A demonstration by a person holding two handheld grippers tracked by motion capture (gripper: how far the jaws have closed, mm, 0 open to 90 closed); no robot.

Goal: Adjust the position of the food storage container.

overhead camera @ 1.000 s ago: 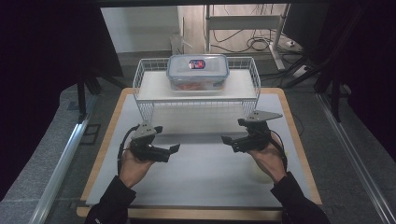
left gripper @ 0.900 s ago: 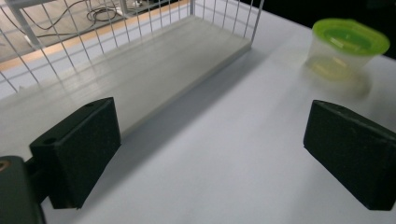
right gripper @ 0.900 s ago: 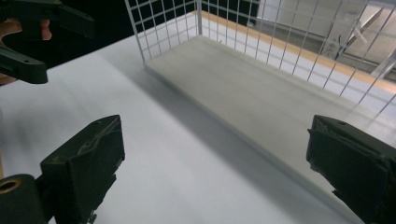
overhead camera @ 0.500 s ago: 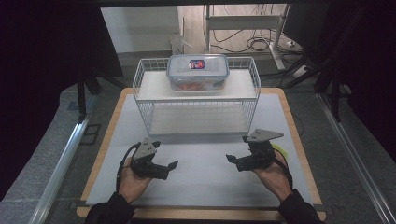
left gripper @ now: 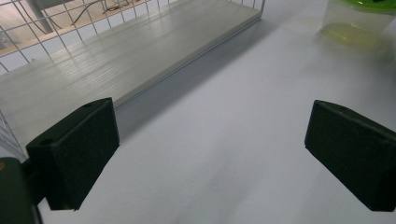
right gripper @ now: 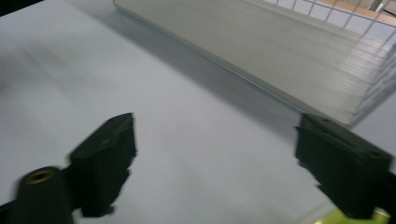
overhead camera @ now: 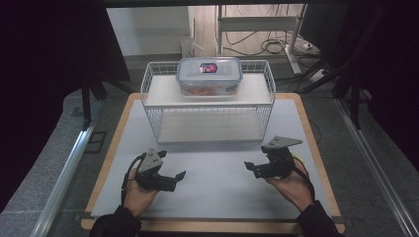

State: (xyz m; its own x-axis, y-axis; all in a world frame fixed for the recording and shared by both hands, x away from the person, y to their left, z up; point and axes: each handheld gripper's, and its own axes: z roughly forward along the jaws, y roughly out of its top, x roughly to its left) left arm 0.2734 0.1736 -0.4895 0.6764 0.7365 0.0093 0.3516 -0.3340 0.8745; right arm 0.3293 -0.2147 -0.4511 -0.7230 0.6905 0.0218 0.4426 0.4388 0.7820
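A white wire rack (overhead camera: 207, 116) with two shelves stands at the back of the table. A clear lidded container (overhead camera: 209, 74) with something orange inside sits on its top shelf. My left gripper (overhead camera: 177, 178) rests low over the mat at the front left, pointing right. Its jaws are open on bare mat (left gripper: 210, 154). My right gripper (overhead camera: 251, 169) faces it from the front right. Its jaws have just been closing a little but stand open with nothing between them (right gripper: 224, 163). A small tub with a green lid (left gripper: 359, 21) stands beside the right hand.
The rack's lower shelf (left gripper: 121, 60) lies just ahead of both grippers. A white mat (overhead camera: 212, 163) covers the wooden table between the hands. Metal rails (overhead camera: 64, 168) run along both sides of the table, and cables lie on the floor behind.
Both hands have dropped and drawn back from the rack toward the near edge of the table. Over the last half second they have hardly moved.
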